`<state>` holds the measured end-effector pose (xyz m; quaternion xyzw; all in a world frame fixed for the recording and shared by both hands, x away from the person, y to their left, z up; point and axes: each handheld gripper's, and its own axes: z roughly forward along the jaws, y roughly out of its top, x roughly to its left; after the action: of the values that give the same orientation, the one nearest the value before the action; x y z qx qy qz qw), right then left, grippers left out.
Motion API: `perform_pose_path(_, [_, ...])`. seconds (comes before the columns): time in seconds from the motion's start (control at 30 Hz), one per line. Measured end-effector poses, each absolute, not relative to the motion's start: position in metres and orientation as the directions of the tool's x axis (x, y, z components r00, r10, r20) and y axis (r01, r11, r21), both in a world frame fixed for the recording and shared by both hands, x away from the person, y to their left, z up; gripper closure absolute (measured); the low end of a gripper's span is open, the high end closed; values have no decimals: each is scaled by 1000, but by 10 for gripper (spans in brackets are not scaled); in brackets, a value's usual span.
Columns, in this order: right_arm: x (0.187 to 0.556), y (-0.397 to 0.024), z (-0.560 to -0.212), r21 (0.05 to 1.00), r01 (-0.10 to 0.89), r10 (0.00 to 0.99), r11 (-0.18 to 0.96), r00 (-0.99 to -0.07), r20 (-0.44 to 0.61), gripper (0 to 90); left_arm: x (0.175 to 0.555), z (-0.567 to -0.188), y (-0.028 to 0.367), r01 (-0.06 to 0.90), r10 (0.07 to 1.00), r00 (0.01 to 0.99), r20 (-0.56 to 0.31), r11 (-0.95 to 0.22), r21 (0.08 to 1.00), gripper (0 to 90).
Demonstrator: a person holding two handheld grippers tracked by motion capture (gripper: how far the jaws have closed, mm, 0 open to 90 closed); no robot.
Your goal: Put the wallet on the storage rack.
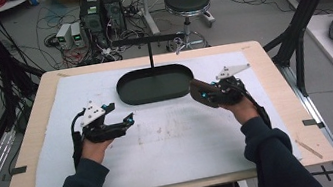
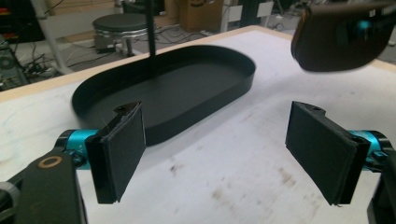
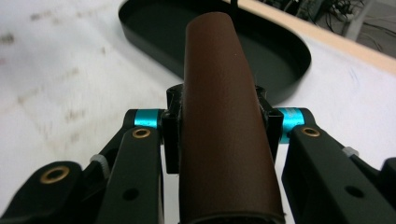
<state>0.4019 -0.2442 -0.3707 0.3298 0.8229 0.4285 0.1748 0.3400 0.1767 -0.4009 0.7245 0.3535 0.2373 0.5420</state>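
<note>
right gripper (image 1: 211,95): clamped on brown leather case (image 3: 224,126), lifted just beside black oval tray (image 1: 126,93) | left gripper (image 1: 125,120): jaws apart, empty | done: pickup; left: placing, likely in tray

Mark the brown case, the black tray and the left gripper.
brown case (image 3: 224,126), right gripper view, middle of its leather face.
black tray (image 1: 127,98), high view, near rim at the left.
left gripper (image 2: 217,154), left gripper view, midway between its open jaws.

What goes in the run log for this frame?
right gripper: shut on brown case | left gripper: open | black tray: holds nothing
</note>
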Motion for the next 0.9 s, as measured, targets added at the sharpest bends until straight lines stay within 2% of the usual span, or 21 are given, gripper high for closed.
perform_pose_path(0.33, [458,-190,-359,839,370,668,399,-744,11,633,335,-419,202,280,804,595,-22,-182,943,199])
perform_pose_path(0.6, [495,-151,-377,830,386,678,403,-735,12,636,336,-425,224,323,834,547,-70,-134,937,199])
perform_pose_path(0.9, [518,-115,-396,824,434,663,364,-742,99,636,336,-426,227,330,836,544,-74,-132,935,200])
